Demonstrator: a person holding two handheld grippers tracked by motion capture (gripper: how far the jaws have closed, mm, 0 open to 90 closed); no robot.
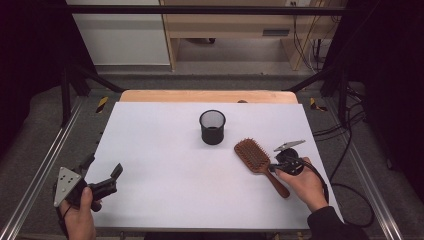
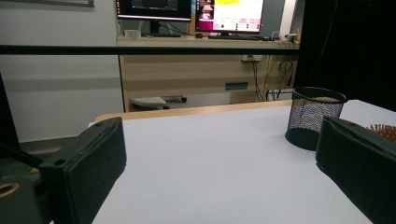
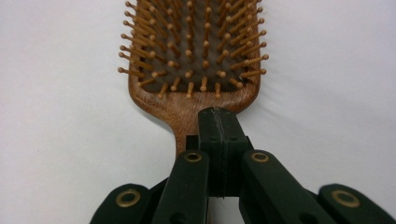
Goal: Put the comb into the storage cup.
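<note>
A brown wooden paddle hairbrush [image 1: 252, 155] lies bristles up on the white tabletop [image 1: 160, 150], its handle pointing toward the front right. My right gripper [image 1: 279, 166] is over the neck of that handle. In the right gripper view its jaws [image 3: 218, 119] are pressed together, with the brush head [image 3: 191, 46] just beyond them and the handle passing beneath. I see nothing between them. My left gripper [image 1: 104, 169] stands open near the table's front left corner, held in a hand. Its two fingers [image 2: 88, 163] are wide apart with nothing between them.
A black mesh cup [image 1: 212, 127] stands upright at the table's middle back; it also appears right of centre [image 2: 313, 116] in the left gripper view. Black frame bars and cables run along both sides of the table. A wooden desk stands behind it.
</note>
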